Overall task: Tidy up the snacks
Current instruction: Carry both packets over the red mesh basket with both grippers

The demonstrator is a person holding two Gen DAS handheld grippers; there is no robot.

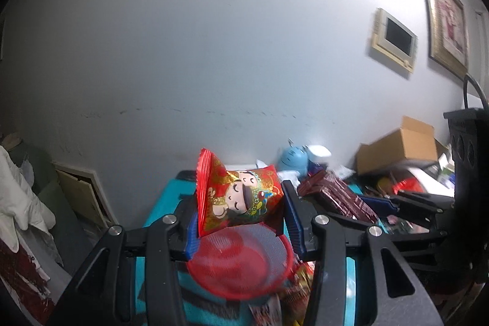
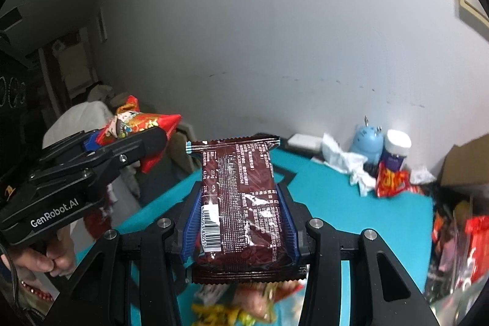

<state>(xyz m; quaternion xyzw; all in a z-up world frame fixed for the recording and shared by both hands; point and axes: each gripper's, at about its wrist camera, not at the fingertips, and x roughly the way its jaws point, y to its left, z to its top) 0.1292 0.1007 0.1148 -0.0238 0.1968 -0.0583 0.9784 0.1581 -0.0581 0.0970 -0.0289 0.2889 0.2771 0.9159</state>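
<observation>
Above the red basket (image 1: 241,261), the left gripper (image 1: 241,203) clamps a red cartoon packet (image 1: 241,197) and the right gripper (image 2: 241,222) clamps a brown packet (image 2: 241,203), both seemingly lifted for sorting.

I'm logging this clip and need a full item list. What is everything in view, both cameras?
Cartoon snack packet: 1, red-gold, in left jaws.
Brown snack packet: 1, dark brown, in right jaws.
Mesh basket: 1, red, below left gripper.
Table: 1, teal.
Round toy: 1, light blue, by wall.
Jar: 1, white lid.
Cardboard box: 1, brown.
Crumpled tissue: white.
Left gripper, right gripper: black, blue pads.
</observation>
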